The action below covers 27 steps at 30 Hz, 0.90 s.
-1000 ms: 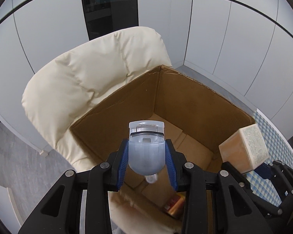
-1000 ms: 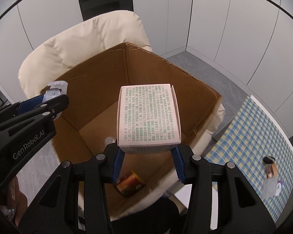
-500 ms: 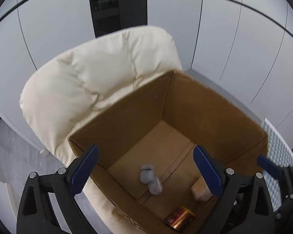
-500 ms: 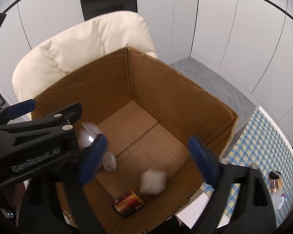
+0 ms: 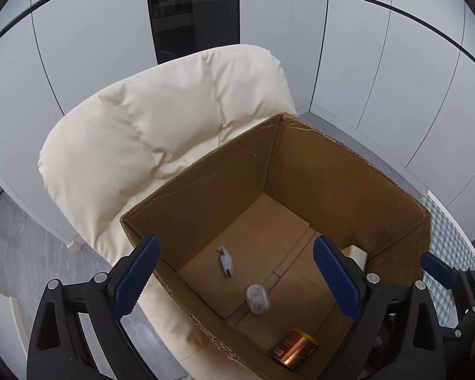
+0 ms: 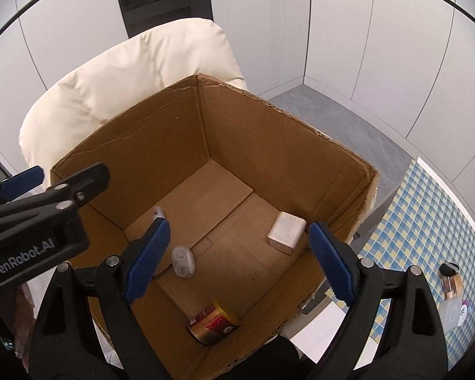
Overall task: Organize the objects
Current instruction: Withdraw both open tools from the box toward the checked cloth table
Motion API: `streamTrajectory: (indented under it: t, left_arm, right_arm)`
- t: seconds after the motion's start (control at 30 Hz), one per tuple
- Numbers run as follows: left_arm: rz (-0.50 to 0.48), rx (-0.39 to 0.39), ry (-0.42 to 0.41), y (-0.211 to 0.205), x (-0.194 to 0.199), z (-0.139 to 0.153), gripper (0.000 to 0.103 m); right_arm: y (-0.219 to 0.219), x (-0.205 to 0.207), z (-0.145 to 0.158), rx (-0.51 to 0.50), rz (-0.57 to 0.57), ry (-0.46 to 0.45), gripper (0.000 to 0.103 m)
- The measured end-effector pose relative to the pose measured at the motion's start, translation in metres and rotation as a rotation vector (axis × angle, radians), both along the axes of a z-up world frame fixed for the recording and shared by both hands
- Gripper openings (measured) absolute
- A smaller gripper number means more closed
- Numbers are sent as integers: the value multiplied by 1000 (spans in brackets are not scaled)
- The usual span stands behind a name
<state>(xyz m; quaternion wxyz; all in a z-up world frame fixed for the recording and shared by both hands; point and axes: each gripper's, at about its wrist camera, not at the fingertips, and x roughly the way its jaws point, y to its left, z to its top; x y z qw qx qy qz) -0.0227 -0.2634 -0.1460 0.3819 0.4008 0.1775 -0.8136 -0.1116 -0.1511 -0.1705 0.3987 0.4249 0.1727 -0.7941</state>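
- Left claw [image 5: 234, 278] and right claw [image 6: 237, 261] hung over the cardboard box [image 6: 288, 120], jaws apart, holding nothing.
- Small white carton [image 6: 286, 232], clear case [image 6: 183, 261] and can [image 6: 213, 323] lay on the box floor.
- Drop seemed done; next move likely calls for fetching the bottles [image 6: 449, 285] on the bench [image 6: 427, 221].

Black grippers [image 5: 234, 280], blue ribbed jaws

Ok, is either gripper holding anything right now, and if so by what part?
Nothing is held. The left gripper and right gripper both stand open and empty above the cardboard box; the small white carton and the clear case lie on its floor.
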Motion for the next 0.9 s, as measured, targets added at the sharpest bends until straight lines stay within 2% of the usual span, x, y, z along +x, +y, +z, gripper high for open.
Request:
streamTrajectory:
  t: [0.37, 0.57, 0.77, 0.9]
  left_arm:
    - [1, 16, -24, 8, 6, -1, 98]
    - [14, 48, -7, 11, 17, 2, 98]
    - [21, 52, 8, 14, 28, 11, 98]
    - [13, 57, 13, 21, 35, 16, 98]
  right_arm:
    - [15, -5, 11, 1, -54, 12, 91]
    - [21, -3, 17, 3, -59, -2, 91]
    - [33, 1, 30, -42, -68, -31, 91]
    - [42, 6, 42, -49, -84, -14, 91]
